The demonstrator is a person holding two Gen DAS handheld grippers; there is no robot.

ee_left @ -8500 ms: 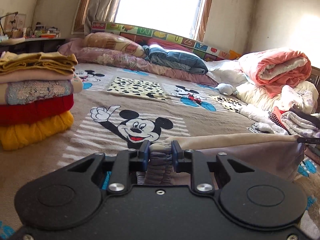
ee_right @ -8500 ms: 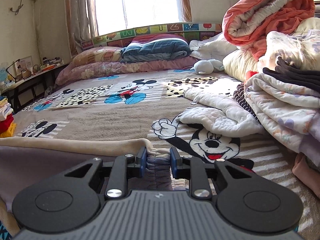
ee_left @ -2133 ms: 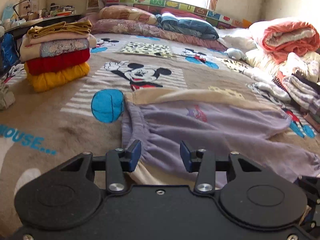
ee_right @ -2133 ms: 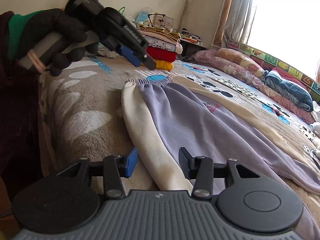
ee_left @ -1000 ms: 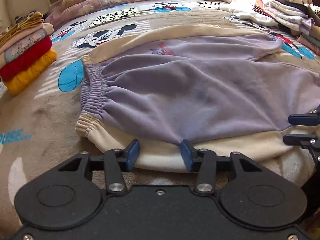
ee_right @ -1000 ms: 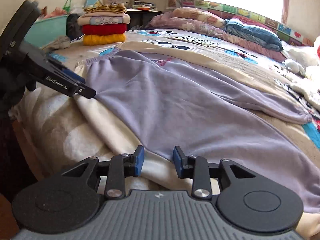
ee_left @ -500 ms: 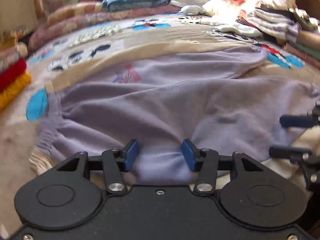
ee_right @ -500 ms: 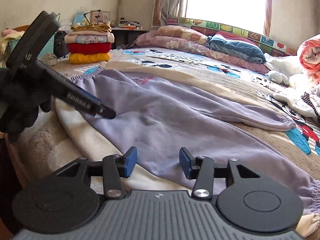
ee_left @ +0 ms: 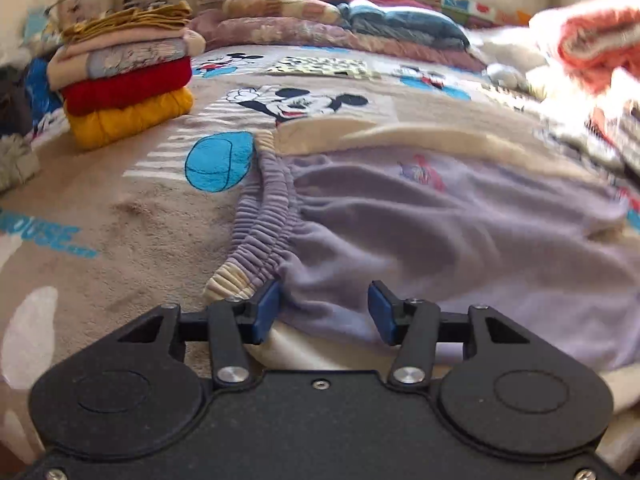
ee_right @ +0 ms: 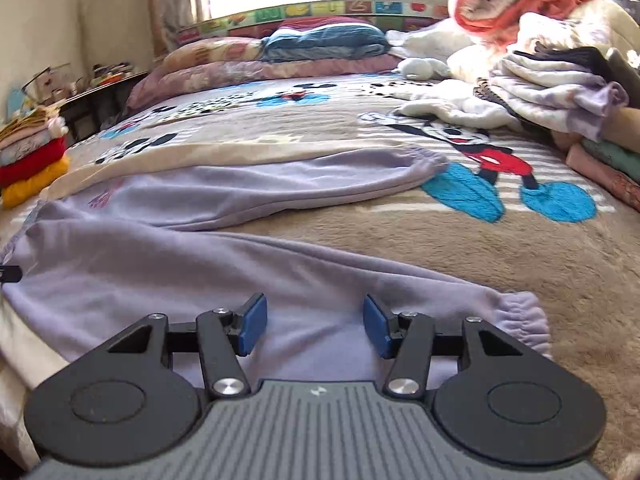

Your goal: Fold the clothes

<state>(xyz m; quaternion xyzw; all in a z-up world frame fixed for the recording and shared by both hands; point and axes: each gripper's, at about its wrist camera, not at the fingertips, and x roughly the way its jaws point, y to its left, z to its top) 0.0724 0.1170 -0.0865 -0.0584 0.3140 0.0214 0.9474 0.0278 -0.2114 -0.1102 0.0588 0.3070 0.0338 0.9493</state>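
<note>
Lilac and cream pants (ee_left: 420, 216) lie spread flat on the Mickey Mouse bedspread (ee_left: 120, 216). Their ruched waistband (ee_left: 260, 224) is at the left. My left gripper (ee_left: 323, 312) is open, its blue pads either side of the near hip just below the waistband. In the right wrist view the two legs (ee_right: 248, 188) lie apart, the near one ending in an elastic cuff (ee_right: 520, 320). My right gripper (ee_right: 314, 326) is open over the near leg, a little left of that cuff.
A stack of folded clothes (ee_left: 124, 84) stands at the far left of the bed. Pillows (ee_left: 280, 12) line the headboard. Unfolded laundry and rolled quilts (ee_right: 560, 76) pile up along the right side. Cluttered shelves (ee_right: 92, 80) stand by the left wall.
My left gripper has moved left along the pants to the waistband end. My right gripper has moved right to the near leg's cuff end. Both stay open.
</note>
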